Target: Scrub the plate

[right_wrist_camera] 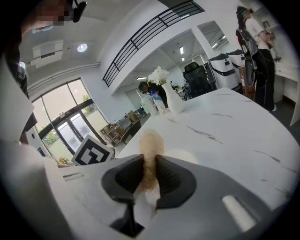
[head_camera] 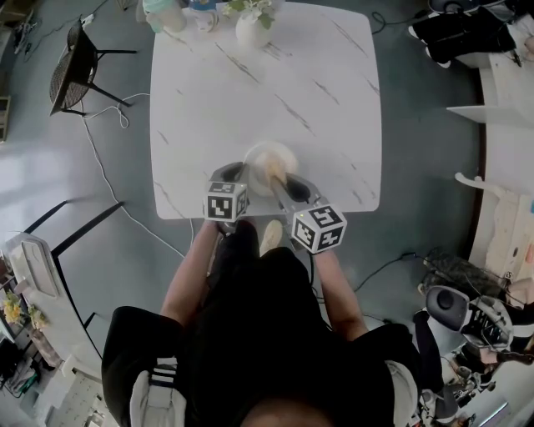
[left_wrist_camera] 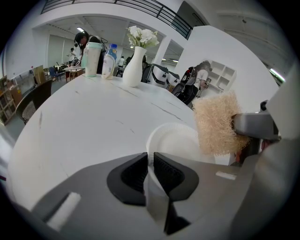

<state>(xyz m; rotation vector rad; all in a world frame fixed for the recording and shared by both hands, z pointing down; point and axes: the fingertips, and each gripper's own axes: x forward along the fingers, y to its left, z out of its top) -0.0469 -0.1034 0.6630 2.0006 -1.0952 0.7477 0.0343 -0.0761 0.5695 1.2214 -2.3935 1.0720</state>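
A white paper plate [head_camera: 269,163] sits on the marble table [head_camera: 267,92] near its front edge. My left gripper [left_wrist_camera: 150,165] is shut on the plate's [left_wrist_camera: 174,140] near rim, and in the head view the left gripper [head_camera: 230,178] stands at the plate's left side. My right gripper [right_wrist_camera: 150,169] is shut on a tan loofah scrubber [right_wrist_camera: 151,149], gripped edge-on between the pads. In the left gripper view the scrubber [left_wrist_camera: 216,123] hangs over the plate's right part. The right gripper [head_camera: 282,183] reaches in from the lower right in the head view.
A white vase with flowers [head_camera: 252,25], a bottle and a cup [head_camera: 167,15] stand at the table's far edge. A dark chair [head_camera: 73,71] is to the far left on the floor. A cable [head_camera: 108,179] runs along the floor by the table.
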